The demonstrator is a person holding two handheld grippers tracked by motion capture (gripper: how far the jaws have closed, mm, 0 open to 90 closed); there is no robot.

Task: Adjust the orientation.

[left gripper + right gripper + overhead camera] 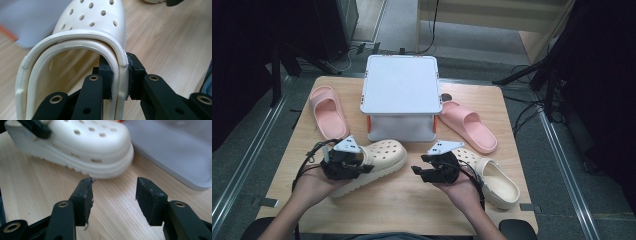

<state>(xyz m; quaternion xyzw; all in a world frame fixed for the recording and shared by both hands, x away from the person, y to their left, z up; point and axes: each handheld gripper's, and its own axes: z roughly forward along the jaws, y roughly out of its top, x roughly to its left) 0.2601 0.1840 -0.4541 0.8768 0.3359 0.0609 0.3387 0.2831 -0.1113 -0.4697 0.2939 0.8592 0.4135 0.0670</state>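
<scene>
My left gripper (119, 83) pinches the clog (82, 45) by its rim, toe toward upper centre; my right gripper (113, 200), lower centre, gapes empty.

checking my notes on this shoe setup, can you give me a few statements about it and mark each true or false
1. The left tool is clamped on the side wall of a cream clog. True.
2. The right tool holds the other cream clog. False: its jaws stand open over bare table, nothing between them.
3. Two pink slides lie on either side of the white box. True.
4. The white box has its lid off. False: the lid is on.
5. The second cream clog lies beside the person's right hand, near the table's front right. True.
</scene>
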